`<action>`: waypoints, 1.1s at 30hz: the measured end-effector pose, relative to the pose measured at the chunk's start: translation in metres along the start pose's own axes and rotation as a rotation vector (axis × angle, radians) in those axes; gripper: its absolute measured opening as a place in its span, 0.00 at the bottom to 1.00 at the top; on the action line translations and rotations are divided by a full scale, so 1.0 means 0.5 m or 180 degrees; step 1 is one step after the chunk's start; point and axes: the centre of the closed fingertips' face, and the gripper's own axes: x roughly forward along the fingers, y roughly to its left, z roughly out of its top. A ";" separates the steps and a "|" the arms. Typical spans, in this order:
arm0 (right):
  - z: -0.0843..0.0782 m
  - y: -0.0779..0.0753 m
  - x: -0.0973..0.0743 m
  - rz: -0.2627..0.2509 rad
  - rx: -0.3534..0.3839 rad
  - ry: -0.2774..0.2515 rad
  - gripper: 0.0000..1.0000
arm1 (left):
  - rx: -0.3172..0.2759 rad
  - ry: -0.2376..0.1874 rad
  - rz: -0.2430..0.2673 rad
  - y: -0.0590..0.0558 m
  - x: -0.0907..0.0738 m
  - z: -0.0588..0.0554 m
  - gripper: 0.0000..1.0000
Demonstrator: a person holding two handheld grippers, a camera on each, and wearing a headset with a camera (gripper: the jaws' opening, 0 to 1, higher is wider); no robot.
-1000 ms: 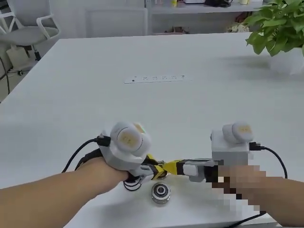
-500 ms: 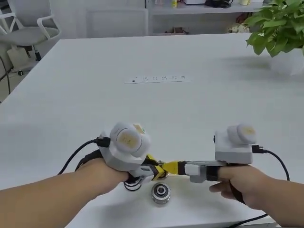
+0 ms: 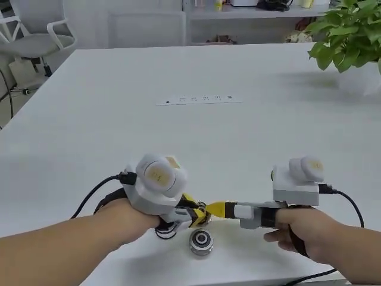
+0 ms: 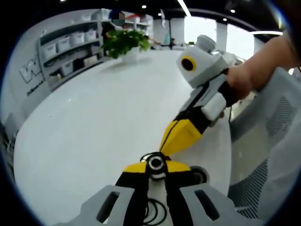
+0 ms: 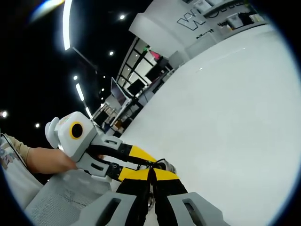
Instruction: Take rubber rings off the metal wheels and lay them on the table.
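**Both grippers locked on one wheel at the near edge**

We're right at the near edge of the white tabletop (image 3: pixel 208 137), and the two grippers meet nose to nose. The left gripper (image 3: pixel 193 218) has its yellow-tipped jaws clamped around a small metal wheel (image 4: pixel 155 163), held just above the surface. The right gripper (image 3: pixel 213 210) comes in from the opposite side, its tip touching that same wheel. From the right gripper view we see its jaws pressed together with no gap, and a thin black rubber ring (image 5: pixel 160 163) looping out from the wheel right at their tips; it looks pinched there, though the strand is fine and hard to read.

Down on the tabletop, a second wheel (image 3: pixel 201 241) sits flat just in front of the grippers, closer to us. Beside it, under the left gripper, lie loose rings (image 3: pixel 166 232), thin black loops resting flat on the surface.

Further back we spot a white power strip (image 3: pixel 198 99) mid-table and a leafy plant (image 3: pixel 351 30) at the far right corner.
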 end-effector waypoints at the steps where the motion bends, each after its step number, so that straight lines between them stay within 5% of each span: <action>1: 0.000 -0.002 0.000 -0.0010 -0.0003 0.0002 0.00 | 0.0010 0.0001 0.0000 0.000 0.000 0.000 0.13; 13: -0.004 0.002 0.001 -0.0022 -0.0051 0.0050 0.00 | 0.0078 0.0015 -0.0102 -0.006 -0.016 -0.001 0.22; 27: 0.002 0.011 0.004 0.0035 -0.0097 0.0071 0.00 | 0.0003 -0.0229 -0.0146 -0.002 -0.091 0.013 0.40; 33: 0.006 0.015 0.002 0.0049 -0.0102 0.0062 0.00 | 0.0032 -0.0213 -0.0118 0.006 -0.122 0.000 0.51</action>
